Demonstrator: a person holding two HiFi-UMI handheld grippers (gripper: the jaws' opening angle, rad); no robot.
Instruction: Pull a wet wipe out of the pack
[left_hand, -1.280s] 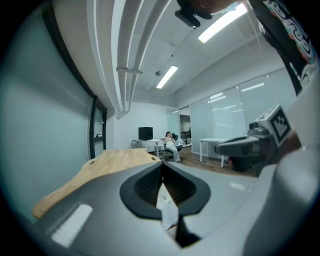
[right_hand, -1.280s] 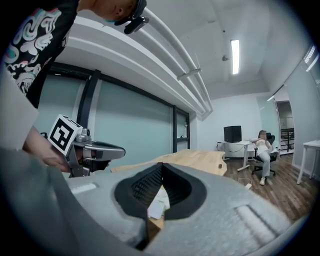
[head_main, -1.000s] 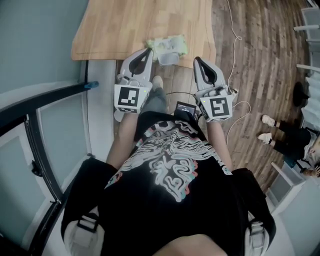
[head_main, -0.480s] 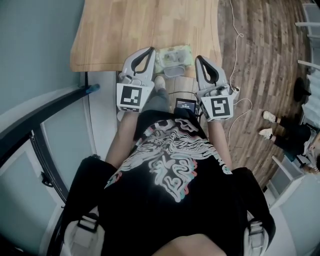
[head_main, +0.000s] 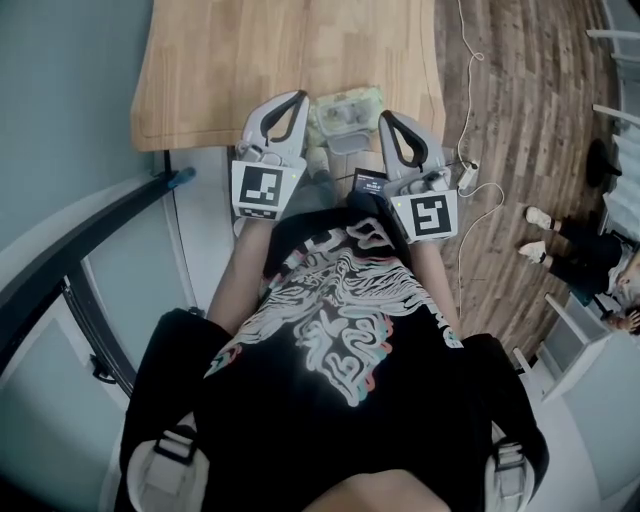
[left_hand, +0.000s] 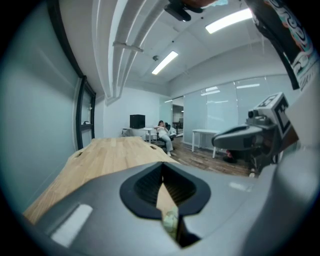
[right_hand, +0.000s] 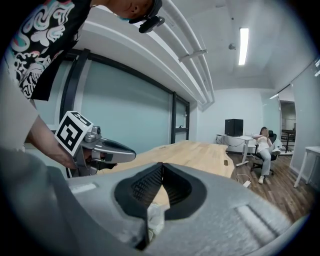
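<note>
The pale green wet wipe pack (head_main: 345, 106) lies at the near edge of the wooden table (head_main: 230, 70), and its white lid (head_main: 347, 142) hangs open toward me. My left gripper (head_main: 300, 97) hovers just left of the pack and my right gripper (head_main: 384, 117) just right of it, neither touching it. Both are shut with nothing between the jaws. In the left gripper view the jaws (left_hand: 161, 166) meet, and a sliver of the pack (left_hand: 170, 221) shows below them. In the right gripper view the jaws (right_hand: 161, 165) also meet above a bit of the pack (right_hand: 154, 216).
A small dark device (head_main: 368, 184) with a lit screen sits at my waist below the table edge. A white cable and a power strip (head_main: 466, 174) lie on the plank floor to the right. A seated person's legs (head_main: 560, 255) are far right. A black-framed glass partition (head_main: 70, 270) runs along the left.
Both grippers have come forward and a little lower, and now flank the pack. The right gripper has shifted left, closer to the pack. Both have stayed shut.
</note>
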